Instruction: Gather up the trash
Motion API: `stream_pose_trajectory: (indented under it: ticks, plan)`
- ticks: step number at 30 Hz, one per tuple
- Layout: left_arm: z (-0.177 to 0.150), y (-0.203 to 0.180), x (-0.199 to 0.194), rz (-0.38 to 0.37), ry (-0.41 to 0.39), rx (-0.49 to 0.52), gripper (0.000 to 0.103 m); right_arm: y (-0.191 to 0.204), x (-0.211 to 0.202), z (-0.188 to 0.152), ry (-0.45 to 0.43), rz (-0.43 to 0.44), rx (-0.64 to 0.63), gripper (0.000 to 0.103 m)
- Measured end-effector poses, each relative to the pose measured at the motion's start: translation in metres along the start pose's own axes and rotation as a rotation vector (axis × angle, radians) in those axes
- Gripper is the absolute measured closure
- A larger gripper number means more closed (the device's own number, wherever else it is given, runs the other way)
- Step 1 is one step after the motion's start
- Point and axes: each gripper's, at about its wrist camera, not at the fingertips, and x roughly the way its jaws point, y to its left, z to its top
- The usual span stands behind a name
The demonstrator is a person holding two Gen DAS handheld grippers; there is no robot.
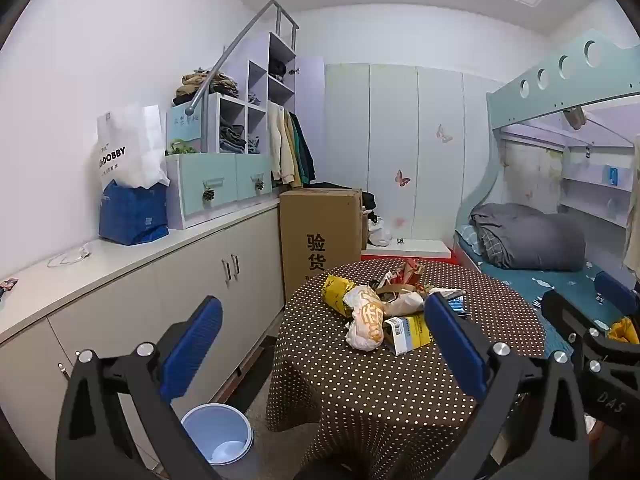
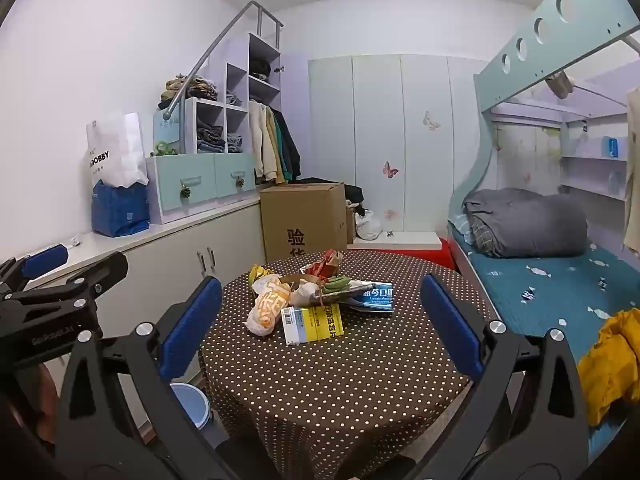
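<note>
A pile of trash lies on a round table with a brown polka-dot cloth (image 1: 380,392) (image 2: 320,384): a crumpled white-and-orange wrapper (image 1: 366,320) (image 2: 266,308), a yellow-and-white box (image 1: 408,330) (image 2: 312,324), a yellow packet (image 1: 336,292), a blue pack (image 2: 374,298) and red wrappers (image 2: 328,262). A light blue bin (image 1: 218,434) (image 2: 190,400) stands on the floor left of the table. My left gripper (image 1: 320,344) is open and empty, held short of the pile. My right gripper (image 2: 320,328) is open and empty, also short of it.
A long white cabinet (image 1: 132,288) runs along the left wall with a blue bag (image 1: 134,212) on it. A cardboard box (image 1: 320,236) stands behind the table. A bunk bed (image 2: 552,272) with a grey duvet is on the right, and a yellow cloth (image 2: 612,364) lies on it.
</note>
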Motion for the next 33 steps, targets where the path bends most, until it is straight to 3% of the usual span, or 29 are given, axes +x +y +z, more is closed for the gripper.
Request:
stream_pose_trajectory:
  ticks: [33]
  plan:
    - [0.006,-0.003,-0.006,0.001,-0.002,0.013,0.004,0.002,-0.003,0.002,-0.009,0.011,-0.004,0.006]
